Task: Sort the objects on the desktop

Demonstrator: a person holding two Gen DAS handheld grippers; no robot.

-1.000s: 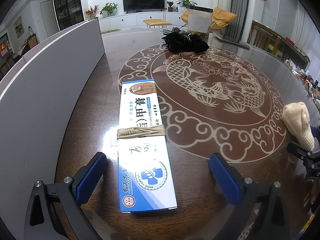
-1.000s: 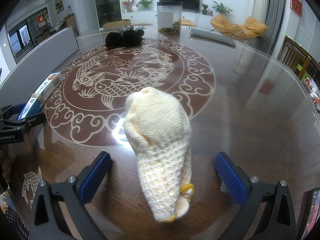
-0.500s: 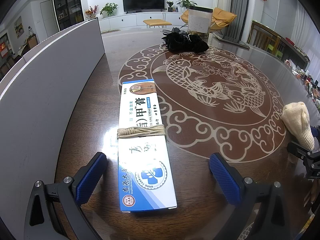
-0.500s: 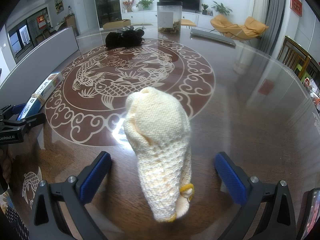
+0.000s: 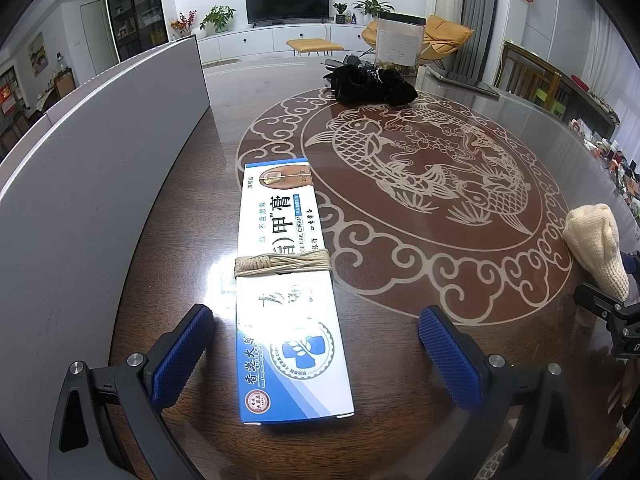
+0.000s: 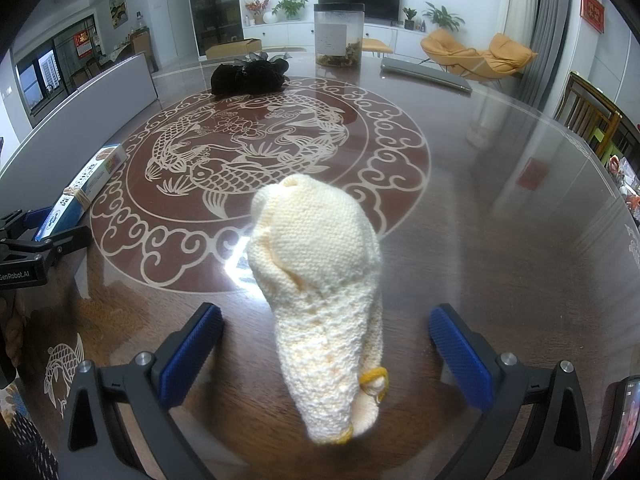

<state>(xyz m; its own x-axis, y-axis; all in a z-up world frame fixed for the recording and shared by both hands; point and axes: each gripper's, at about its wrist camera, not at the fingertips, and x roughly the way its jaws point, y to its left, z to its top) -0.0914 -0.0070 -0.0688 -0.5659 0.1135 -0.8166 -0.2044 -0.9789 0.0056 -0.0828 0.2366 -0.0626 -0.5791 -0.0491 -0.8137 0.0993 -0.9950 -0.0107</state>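
Two tools, both spread apart, nothing clamped. Left tool [image 5: 312, 344] straddles nail cream box [image 5: 286, 292], which lies flat on desk [image 5: 400, 320] between its pads, string band just ahead. Right tool [image 6: 326, 344] straddles cream knitted sock [image 6: 320, 280]. Best: lower, centre each item, then close squarely; the sock likely squashes.

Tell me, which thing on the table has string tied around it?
The long blue-and-white box, lying between the left tongs. The cream knitted sock has none.
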